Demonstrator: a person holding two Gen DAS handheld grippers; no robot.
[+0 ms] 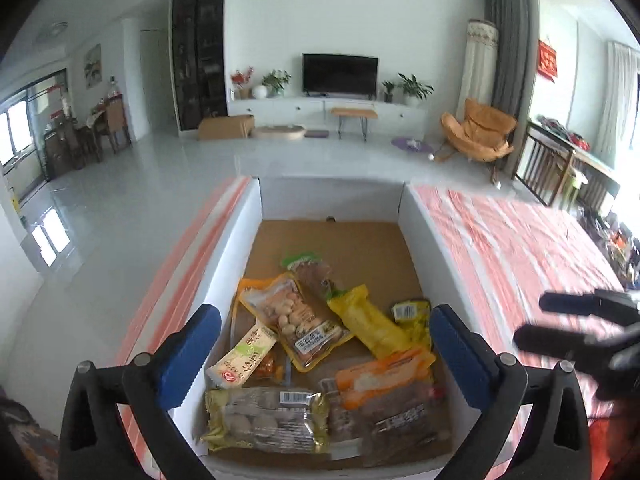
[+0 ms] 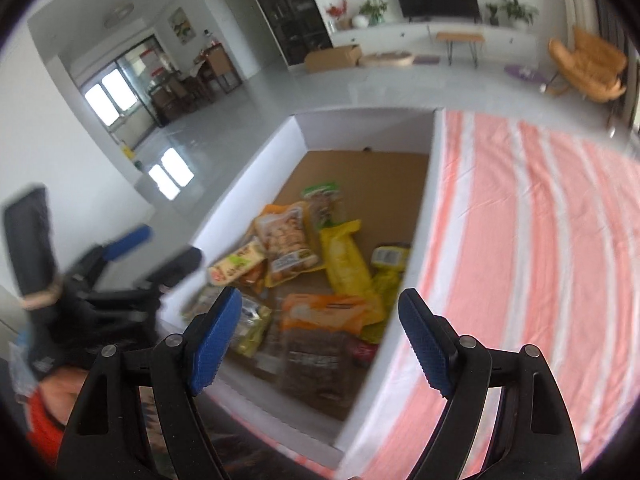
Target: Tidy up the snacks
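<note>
a: where are the snacks?
b: all in the white box (image 1: 424, 232), lying on its cardboard floor: the peanut pack (image 1: 294, 320), a yellow pouch (image 1: 368, 326), a mushroom pack (image 1: 268, 420).
a: and the left gripper (image 1: 326, 354)?
b: spread wide above the box, gripping nothing.
a: the right gripper (image 2: 320, 340)?
b: also spread and unloaded, near the striped cloth (image 2: 540, 240); it's blurred, so its height is unclear.
</note>
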